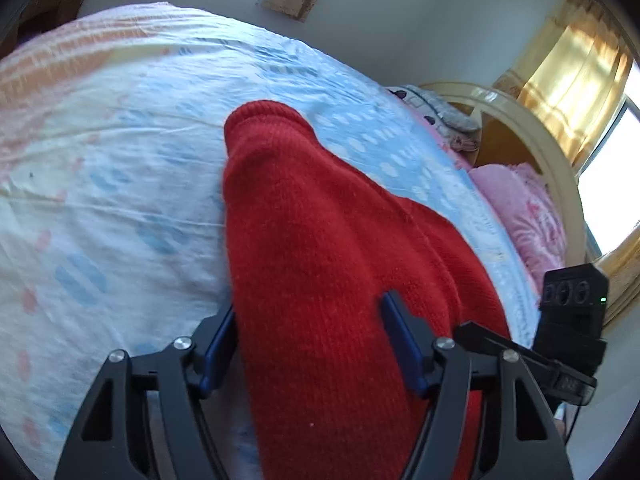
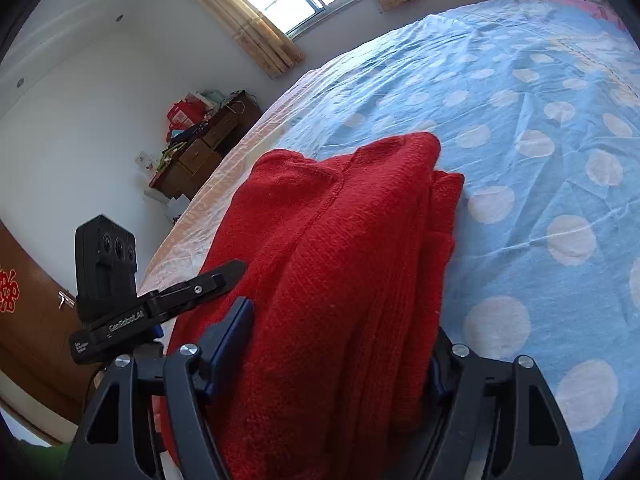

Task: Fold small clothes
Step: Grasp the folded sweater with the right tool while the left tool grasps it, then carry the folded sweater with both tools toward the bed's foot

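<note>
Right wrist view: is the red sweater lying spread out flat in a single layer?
No, the red sweater is bunched into several stacked folds whose edges show on its right side, on the blue dotted bedsheet.

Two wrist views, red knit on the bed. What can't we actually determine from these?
- Left wrist view: near end of the red sweater is cut off by the bottom edge; whether the left claw pads press it is unclear.
- Right wrist view: right claw far pad is buried behind knit folds, so grip is uncertain.
- Both views: the sweater covers the bedsheet beneath it; its full outline never shows.
</note>
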The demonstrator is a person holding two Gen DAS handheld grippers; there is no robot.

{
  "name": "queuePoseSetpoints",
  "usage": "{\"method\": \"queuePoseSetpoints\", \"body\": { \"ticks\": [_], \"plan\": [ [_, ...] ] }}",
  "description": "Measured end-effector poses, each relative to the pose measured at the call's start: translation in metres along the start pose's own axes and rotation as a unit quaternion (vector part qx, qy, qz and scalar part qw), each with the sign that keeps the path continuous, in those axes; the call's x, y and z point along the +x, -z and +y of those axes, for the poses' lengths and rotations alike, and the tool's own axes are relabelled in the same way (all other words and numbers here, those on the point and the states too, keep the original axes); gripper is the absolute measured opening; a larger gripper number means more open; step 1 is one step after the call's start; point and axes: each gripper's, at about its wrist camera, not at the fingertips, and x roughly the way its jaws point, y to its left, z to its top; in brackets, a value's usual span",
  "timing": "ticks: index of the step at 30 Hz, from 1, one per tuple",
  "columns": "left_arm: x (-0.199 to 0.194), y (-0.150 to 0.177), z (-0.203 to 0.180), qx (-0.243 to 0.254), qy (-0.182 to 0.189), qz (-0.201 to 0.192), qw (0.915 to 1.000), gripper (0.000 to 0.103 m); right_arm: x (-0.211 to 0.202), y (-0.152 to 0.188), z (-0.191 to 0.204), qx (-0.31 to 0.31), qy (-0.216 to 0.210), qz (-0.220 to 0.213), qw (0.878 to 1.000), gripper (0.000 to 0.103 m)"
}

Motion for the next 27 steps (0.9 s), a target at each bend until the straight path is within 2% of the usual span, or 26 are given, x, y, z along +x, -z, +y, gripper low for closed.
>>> {"method": "queuePoseSetpoints", "body": {
  "ticks": [5,7,9,12,16,19,27],
  "plan": [
    [0.0,-0.001,-0.001,0.003,-0.002,0.002,1.0,0.071,0.0,0.001,-0.003,0.012,-0.003,-0.004,1.0,0.071],
    [0.0,0.0,-0.002,0.003,-0.005,-0.001,1.0,0.071,0.0,0.003,0.0,0.006,0.007,-0.004,1.0,0.064],
    [0.001,0.001,-0.007,0.012,-0.019,-0.007,0.9997,0.064,0.002,0.003,0.001,0.002,0.006,-0.005,1.0,0.055],
    [0.003,0.001,-0.016,0.03,-0.033,-0.015,0.9989,0.055,0.0,0.004,0.002,-0.004,0.016,-0.008,1.0,0.048],
    [-0.001,0.001,-0.016,0.003,-0.037,-0.018,0.9992,0.047,-0.001,0.004,0.021,-0.03,0.053,-0.012,0.998,0.04],
    [-0.013,0.004,-0.022,-0.004,-0.039,-0.02,0.999,0.041,-0.016,0.007,0.04,-0.038,0.072,-0.025,0.996,0.039],
    [-0.061,0.032,-0.035,-0.008,-0.028,-0.026,0.9993,0.04,-0.062,0.035,0.083,-0.026,0.041,-0.049,0.998,0.039]
  ]
}}
